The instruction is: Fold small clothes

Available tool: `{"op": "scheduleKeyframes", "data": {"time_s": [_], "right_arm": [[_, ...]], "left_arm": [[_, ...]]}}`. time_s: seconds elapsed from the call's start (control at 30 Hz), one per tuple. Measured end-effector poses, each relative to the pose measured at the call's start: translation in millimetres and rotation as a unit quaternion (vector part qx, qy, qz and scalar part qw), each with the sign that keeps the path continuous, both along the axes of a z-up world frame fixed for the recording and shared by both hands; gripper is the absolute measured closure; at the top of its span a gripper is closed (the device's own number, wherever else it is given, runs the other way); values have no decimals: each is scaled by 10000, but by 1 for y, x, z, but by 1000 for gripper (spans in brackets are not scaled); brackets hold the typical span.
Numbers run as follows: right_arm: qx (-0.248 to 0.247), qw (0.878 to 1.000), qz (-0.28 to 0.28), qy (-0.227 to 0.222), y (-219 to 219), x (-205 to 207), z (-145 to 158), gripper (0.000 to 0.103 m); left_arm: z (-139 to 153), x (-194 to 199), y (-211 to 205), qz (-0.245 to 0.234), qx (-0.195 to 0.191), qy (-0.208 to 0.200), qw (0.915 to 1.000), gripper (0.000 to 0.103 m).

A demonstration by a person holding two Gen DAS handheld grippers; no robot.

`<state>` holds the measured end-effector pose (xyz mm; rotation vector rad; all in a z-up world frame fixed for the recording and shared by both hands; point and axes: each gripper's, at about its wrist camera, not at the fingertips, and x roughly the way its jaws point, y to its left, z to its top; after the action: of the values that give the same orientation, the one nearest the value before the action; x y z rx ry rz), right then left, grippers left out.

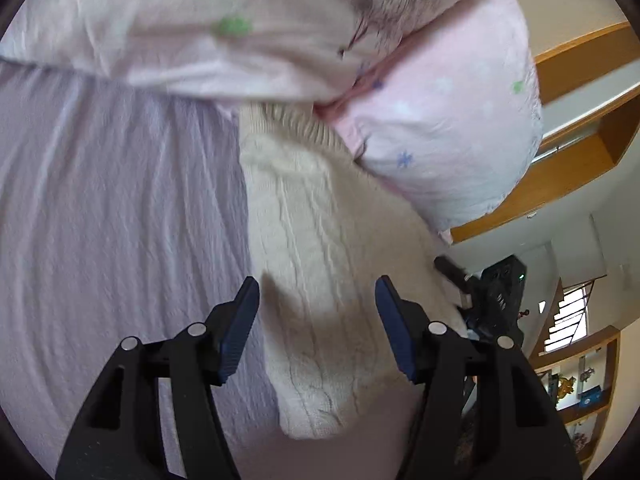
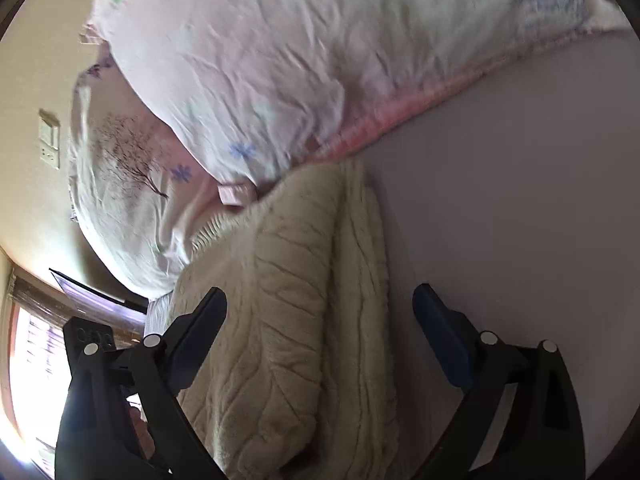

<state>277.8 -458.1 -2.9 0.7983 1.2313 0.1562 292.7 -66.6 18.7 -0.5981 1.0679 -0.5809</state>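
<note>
Cream knit sweater (image 1: 316,240) is lying folded on the lilac sheet (image 1: 120,220), top end tucked against the pink pillow (image 1: 440,120); left gripper (image 1: 316,312) and right gripper (image 2: 320,320) both hover over it, jaws spread wide, gripping nothing.

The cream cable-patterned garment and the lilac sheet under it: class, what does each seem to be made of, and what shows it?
Cream cable-patterned garment: looks like chunky knitted yarn, probably wool or acrylic; raised cable ridges, ribbed edge, soft matt surface. Lilac sheet: looks like thin woven fabric, possibly cotton; fine creases, matt finish.
</note>
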Motion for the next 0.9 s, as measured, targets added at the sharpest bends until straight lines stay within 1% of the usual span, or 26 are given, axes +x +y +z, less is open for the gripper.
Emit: {"op": "scheduleKeyframes", "data": {"time_s": [0.03, 0.1, 0.13, 0.17, 0.2, 0.23, 0.27, 0.3, 0.33, 0.37, 0.4, 0.43, 0.5, 0.53, 0.57, 0.6, 0.63, 0.67, 0.7, 0.73, 0.77, 0.8, 0.83, 0.87, 0.9], "right_arm": [[57, 10000, 25, 11, 1, -1, -2, 9], [157, 9998, 82, 1, 2, -1, -4, 25], [179, 9997, 140, 30, 5, -1, -7, 31], [77, 9998, 166, 13, 7, -2, -7, 42], [92, 9997, 218, 29, 8, -2, -8, 48], [221, 9995, 241, 31, 11, -2, -11, 57], [366, 9991, 203, 24, 11, -3, -12, 62], [442, 9989, 180, -1, 12, -4, -13, 63], [530, 9984, 174, -69, 12, -5, -11, 66], [702, 9971, 181, -211, 13, -7, -6, 67], [899, 9951, 218, -340, 15, -9, -3, 68], [1181, 9912, 327, -509, 21, -11, 3, 69], [1520, 9826, 765, -739, 46, -12, 11, 69], [1528, 9798, 1037, -768, 64, -12, 12, 69], [1454, 9780, 1306, -729, 81, -12, 12, 69], [1298, 9760, 1658, -562, 102, -12, 7, 69], [1107, 9746, 1914, -341, 118, -11, 0, 65], [870, 9748, 2048, -163, 127, -11, -5, 57], [643, 9778, 1990, -98, 127, -11, -5, 55], [549, 9814, 1833, -181, 121, -12, 2, 51], [381, 9858, 1594, -377, 112, -12, 11, 44], [111, 9901, 1223, -679, 101, -14, 25, 42], [63, 9908, 1022, -881, 95, -16, 34, 42], [112, 9910, 936, -954, 93, -16, 39, 42], [158, 9913, 959, -884, 98, -13, 39, 42]], "left_arm": [[-2, -3, -5, -31, 42, 7, 10000, 40], [-7, -2, -14, -44, 189, -27, 9998, 33], [-8, -1, -17, -41, 198, -27, 9998, 32], [-11, 1, -23, -31, 185, -8, 9998, 30], [-17, 4, -27, -30, 123, 63, 9999, 30], [-22, 6, -29, -23, 8, 83, 10000, 31], [-23, 6, -30, -13, 23, 10, 10000, 36], [-22, 7, -32, -63, 32, 11, 10000, 47], [-19, 6, -28, -106, -42, -5, 9999, 53], [-15, 5, -22, -202, -187, -32, 9996, 63], [-10, 5, -15, -347, -335, -101, 9988, 66], [-3, 1, -7, -418, -409, -202, 9981, 66], [16, -16, 20, -427, -292, -649, 9966, 66], [24, -25, 36, -361, -192, -839, 9956, 65], [27, -31, 49, -283, -109, -921, 9953, 64], [27, -37, 66, -130, 147, -962, 9952, 62], [23, -41, 79, 20, 449, -924, 9947, 61], [21, -44, 85, 106, 585, -889, 9943, 59], [14, -49, 95, 233, 718, -828, 9937, 59], [13, -55, 100, 320, 774, -875, 9926, 60], [16, -62, 105, 369, 792, -1021, 9909, 60], [24, -72, 107, 404, 827, -1281, 9875, 60], [33, -80, 104, 409, 850, -1530, 9837, 60], [41, -86, 98, 334, 847, -1792, 9796, 56], [49, -90, 91, 220, 833, -1959, 9768, 51]]}}
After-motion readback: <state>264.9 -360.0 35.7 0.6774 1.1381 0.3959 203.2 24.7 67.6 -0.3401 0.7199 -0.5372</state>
